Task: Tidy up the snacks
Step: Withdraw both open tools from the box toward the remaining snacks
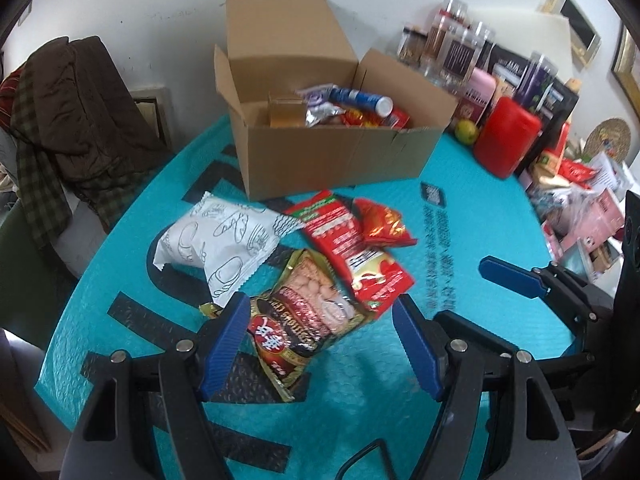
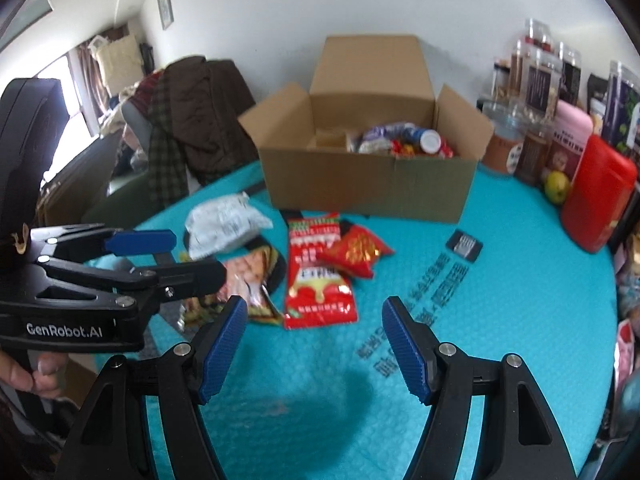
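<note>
An open cardboard box (image 1: 320,156) (image 2: 360,184) with several snacks inside stands at the back of the teal table (image 1: 460,240). In front of it lie a white bread pack (image 1: 216,240) (image 2: 224,226), a long red pack (image 1: 356,256) (image 2: 318,280), a small red pack (image 1: 384,222) (image 2: 356,250) and a gold peanut pack (image 1: 304,316) (image 2: 248,276). My left gripper (image 1: 320,340) is open, its fingers straddling the peanut pack just above it. My right gripper (image 2: 314,344) is open and empty above bare table, to the right of the left one.
Jars and bottles (image 1: 452,48), a red container (image 1: 508,142) (image 2: 600,196) and a green fruit (image 1: 466,131) line the table's right back. More packets (image 1: 572,200) pile at the right edge. A chair with a brown coat (image 1: 76,120) stands at the left.
</note>
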Action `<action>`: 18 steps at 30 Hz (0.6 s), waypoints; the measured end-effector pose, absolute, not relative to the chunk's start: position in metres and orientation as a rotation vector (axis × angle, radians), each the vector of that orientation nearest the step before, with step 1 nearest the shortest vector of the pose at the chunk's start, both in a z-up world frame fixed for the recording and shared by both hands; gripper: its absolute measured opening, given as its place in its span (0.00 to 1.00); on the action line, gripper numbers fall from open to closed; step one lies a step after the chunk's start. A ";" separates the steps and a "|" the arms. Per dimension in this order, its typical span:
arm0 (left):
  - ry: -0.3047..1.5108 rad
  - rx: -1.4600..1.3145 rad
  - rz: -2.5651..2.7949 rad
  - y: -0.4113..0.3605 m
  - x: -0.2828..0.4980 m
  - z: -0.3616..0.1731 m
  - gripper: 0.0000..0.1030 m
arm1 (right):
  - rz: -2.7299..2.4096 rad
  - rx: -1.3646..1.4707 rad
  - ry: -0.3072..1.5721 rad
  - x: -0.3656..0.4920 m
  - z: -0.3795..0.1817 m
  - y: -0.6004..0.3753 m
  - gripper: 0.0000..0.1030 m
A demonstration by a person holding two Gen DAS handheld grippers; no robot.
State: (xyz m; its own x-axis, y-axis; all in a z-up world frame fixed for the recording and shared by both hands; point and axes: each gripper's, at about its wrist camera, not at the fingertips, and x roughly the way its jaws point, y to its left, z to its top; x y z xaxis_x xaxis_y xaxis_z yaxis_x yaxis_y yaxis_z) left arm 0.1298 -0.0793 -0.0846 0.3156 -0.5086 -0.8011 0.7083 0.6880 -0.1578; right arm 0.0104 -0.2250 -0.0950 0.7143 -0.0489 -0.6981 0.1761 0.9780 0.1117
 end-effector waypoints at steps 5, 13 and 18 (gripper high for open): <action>0.999 0.303 -0.799 -0.089 0.141 -0.108 0.71 | -0.131 0.196 0.814 0.015 -0.112 -0.236 0.69; 0.959 0.360 -0.807 -0.090 0.145 -0.121 0.71 | -0.146 0.209 0.863 0.024 -0.127 -0.252 0.69; 0.985 0.376 -0.829 -0.089 0.141 -0.122 0.71 | -0.145 0.227 0.880 0.029 -0.132 -0.257 0.69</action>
